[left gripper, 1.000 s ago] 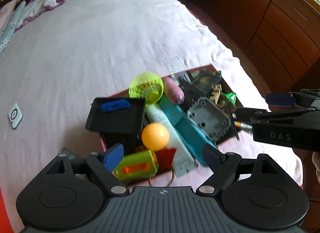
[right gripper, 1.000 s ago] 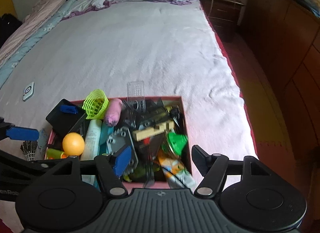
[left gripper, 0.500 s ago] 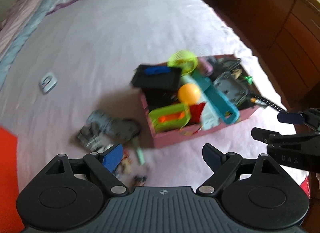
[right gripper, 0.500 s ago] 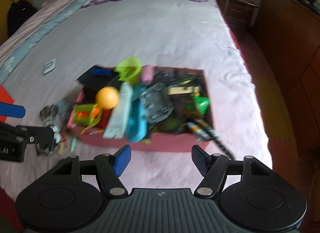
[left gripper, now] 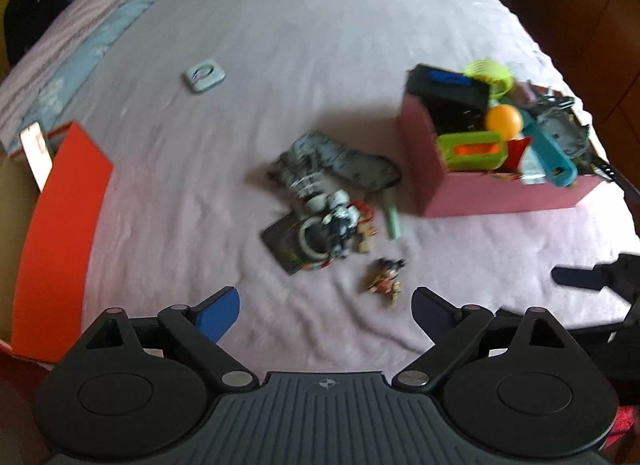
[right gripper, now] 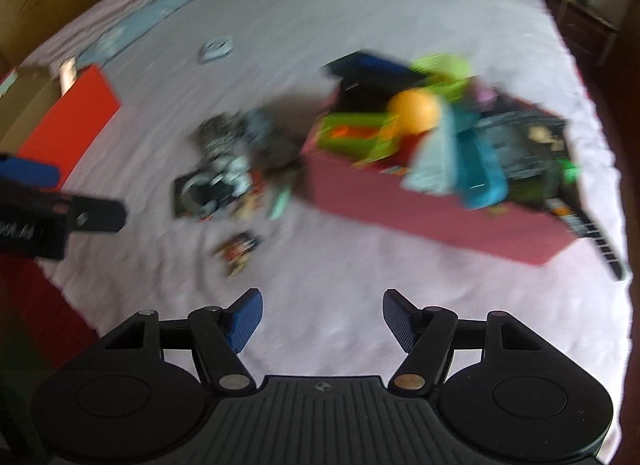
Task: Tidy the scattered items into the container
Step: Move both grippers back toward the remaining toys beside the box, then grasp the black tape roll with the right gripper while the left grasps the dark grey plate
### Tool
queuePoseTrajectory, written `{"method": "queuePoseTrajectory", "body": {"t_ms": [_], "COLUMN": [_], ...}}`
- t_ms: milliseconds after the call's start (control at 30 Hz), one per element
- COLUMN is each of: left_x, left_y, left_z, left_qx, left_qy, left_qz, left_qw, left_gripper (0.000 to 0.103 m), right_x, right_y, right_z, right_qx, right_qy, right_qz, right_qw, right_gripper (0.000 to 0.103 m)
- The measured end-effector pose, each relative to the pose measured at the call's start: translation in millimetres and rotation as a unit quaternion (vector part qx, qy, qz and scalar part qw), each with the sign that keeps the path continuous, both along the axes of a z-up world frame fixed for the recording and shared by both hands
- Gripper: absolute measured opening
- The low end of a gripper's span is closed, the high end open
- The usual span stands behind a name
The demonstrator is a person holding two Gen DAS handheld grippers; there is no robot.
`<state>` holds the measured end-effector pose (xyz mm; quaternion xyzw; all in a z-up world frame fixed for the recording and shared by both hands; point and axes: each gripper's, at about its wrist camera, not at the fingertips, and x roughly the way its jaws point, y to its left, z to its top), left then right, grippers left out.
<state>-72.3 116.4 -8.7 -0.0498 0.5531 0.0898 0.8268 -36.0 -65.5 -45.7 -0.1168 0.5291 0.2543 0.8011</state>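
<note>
The left gripper (left gripper: 326, 311) points steeply down over the bed (left gripper: 320, 65), its jaws opening, with nothing between the blue-padded fingers (left gripper: 218, 311). The right gripper (right gripper: 322, 319) also tilts steeply down over the bed, jaws spread wide and empty. Each shows at the edge of the other's view: the right gripper to the right of the left one, the left gripper to the left of the right one, both near the bed's front edge.
</note>
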Motion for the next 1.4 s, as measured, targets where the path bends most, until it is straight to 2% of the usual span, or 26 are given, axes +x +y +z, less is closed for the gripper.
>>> {"method": "queuePoseTrajectory", "body": {"t_ms": [100, 300, 467, 500, 567, 667, 767, 900, 1033, 1133, 1167, 1233, 1400], "left_x": [0.4, 7.5, 8.4, 8.4, 8.9, 8.3, 5.9, 2.9, 2.3, 4.3, 5.8, 9.1, 21.1], "left_y": [20.0, 58.2, 88.0, 94.8, 109.5, 128.6, 142.1, 151.9, 155.3, 152.0, 150.1, 145.1, 131.9], "left_z": [-13.4, -31.4, -53.6, -58.2, -64.9, -73.0, -79.7, -90.3, -96.8, -99.1, -99.4, -99.6, -101.3], "left_qx": [-0.007, -0.01, -0.001, -0.002, -0.004, -0.006, -0.005, 0.0, -0.001, 0.003, 0.005, 0.011, 0.025], "left_qy": [0.008, 0.004, 0.008, 0.011, 0.014, 0.021, 0.027, 0.041, 0.05, 0.053, 0.053, 0.05, 0.038], "left_qz": [-0.003, -0.022, -0.021, -0.016, 0.002, 0.028, 0.042, 0.046, 0.047, 0.034, 0.026, 0.01, -0.032], "left_qw": [0.9999, 0.9997, 0.9997, 0.9998, 0.9999, 0.9994, 0.9987, 0.9981, 0.9977, 0.998, 0.9982, 0.9987, 0.9985], "left_gripper": [0.093, 0.093, 0.093, 0.093, 0.093, 0.093, 0.093, 0.093, 0.093, 0.093, 0.093, 0.093, 0.094], "right_x": [-14.0, -21.2, -11.0, -8.2, -4.5, -0.2, 5.0, 17.3, 26.7, 31.2, 31.1, 28.5, 6.0], "right_y": [31.0, 81.7, 117.1, 123.8, 138.3, 159.4, 178.7, 199.5, 212.3, 212.6, 210.2, 203.3, 174.7], "right_z": [-10.8, -28.4, -34.0, -35.1, -38.8, -48.7, -59.3, -71.7, -84.7, -93.0, -92.6, -88.5, -73.9], "right_qx": [-0.019, -0.047, -0.04, -0.039, -0.045, -0.058, -0.062, -0.055, -0.058, -0.065, -0.064, -0.063, -0.06], "right_qy": [0.006, 0.022, 0.007, 0.004, -0.005, -0.016, -0.025, -0.023, -0.016, -0.01, -0.005, -0.005, 0.007], "right_qz": [0.014, 0.007, 0.002, 0.006, 0.027, 0.068, 0.095, 0.098, 0.097, 0.095, 0.093, 0.086, 0.089], "right_qw": [1.0, 0.999, 0.999, 0.999, 0.999, 0.996, 0.993, 0.993, 0.993, 0.993, 0.994, 0.994, 0.994], "right_gripper": [0.069, 0.069, 0.067, 0.065, 0.051, 0.039, 0.039, 0.042, 0.04, 0.018, 0.013, 0.01, 0.009]}}
